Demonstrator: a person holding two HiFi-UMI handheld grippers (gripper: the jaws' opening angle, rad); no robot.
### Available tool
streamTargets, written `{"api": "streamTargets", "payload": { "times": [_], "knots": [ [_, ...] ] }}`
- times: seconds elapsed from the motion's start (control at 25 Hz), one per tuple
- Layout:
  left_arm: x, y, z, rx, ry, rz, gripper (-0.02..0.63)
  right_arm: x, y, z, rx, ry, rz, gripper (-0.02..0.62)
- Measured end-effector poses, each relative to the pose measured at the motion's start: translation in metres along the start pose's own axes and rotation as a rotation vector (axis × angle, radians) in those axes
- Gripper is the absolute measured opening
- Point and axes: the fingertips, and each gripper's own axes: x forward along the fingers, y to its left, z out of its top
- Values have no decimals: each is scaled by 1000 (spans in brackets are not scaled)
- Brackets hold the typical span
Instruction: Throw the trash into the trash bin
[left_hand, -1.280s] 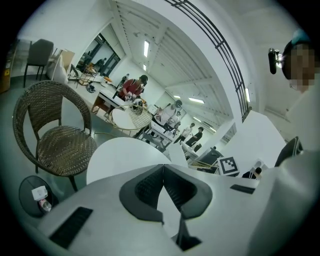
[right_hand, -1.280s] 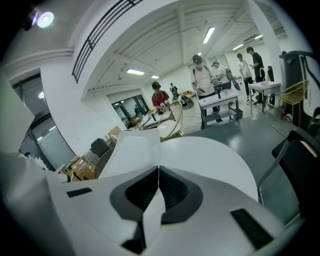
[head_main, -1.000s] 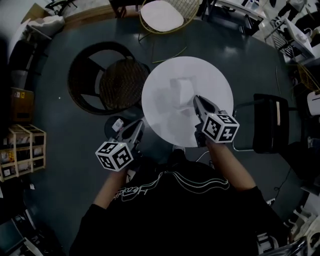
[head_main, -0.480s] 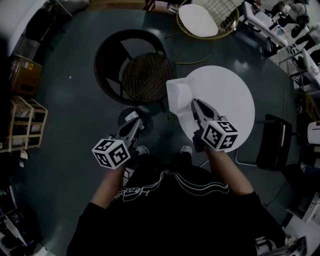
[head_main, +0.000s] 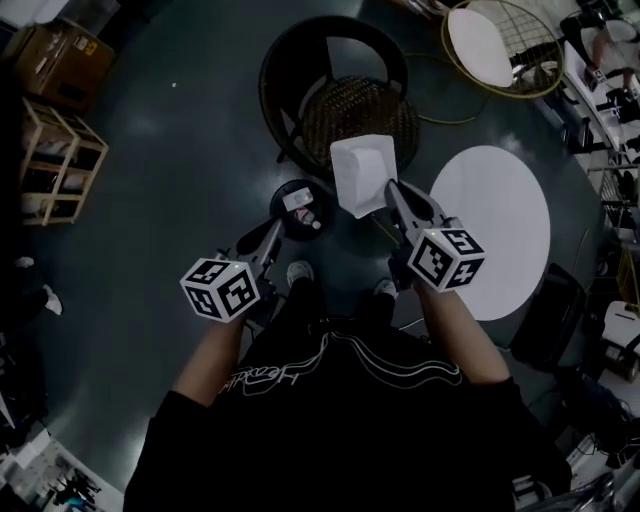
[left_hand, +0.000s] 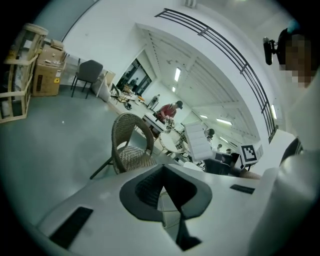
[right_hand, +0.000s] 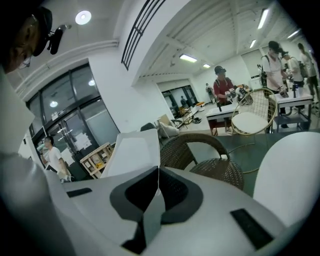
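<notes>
My right gripper (head_main: 386, 192) is shut on the edge of a white paper box (head_main: 359, 172), held in the air just right of a small round black trash bin (head_main: 279, 206) on the floor. The bin has white scraps (head_main: 297, 200) in it. In the right gripper view the box (right_hand: 132, 152) rises to the left of the closed jaws (right_hand: 157, 175). My left gripper (head_main: 274, 229) is shut with nothing in it, its tips at the bin's near-left rim. The left gripper view shows its closed jaws (left_hand: 162, 187) and the box (left_hand: 198, 141) farther off.
A dark wicker chair (head_main: 355, 110) stands right behind the bin. A round white table (head_main: 495, 230) is at the right, with a black chair (head_main: 550, 320) beyond it. A wire chair (head_main: 490, 45) stands at the top right, wooden crates (head_main: 55, 165) at the left. My shoes (head_main: 298, 272) are near the bin.
Both grippers have swung left, away from the white table and over to the bin. The right one carried the white box off the table. Both stayed shut.
</notes>
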Motion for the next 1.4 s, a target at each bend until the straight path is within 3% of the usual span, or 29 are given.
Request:
{"api": "streamTargets", "payload": {
  "times": [0.44,0.68,0.84,1.24,1.4],
  "knots": [
    [-26,135,-40,-168,53,112,5,132,46,-111,-6,217,80,35],
    [-19,168,-75,-260,84,153,5,158,41,-176,-53,349,93,35],
    [-19,182,-90,-277,119,167,5,178,34,-224,-75,452,84,37],
    [-6,198,-138,-332,222,184,5,203,-52,-335,-104,722,-78,37],
    [-9,208,-147,-357,245,176,5,204,-63,-370,104,805,-173,37]
  ]
}}
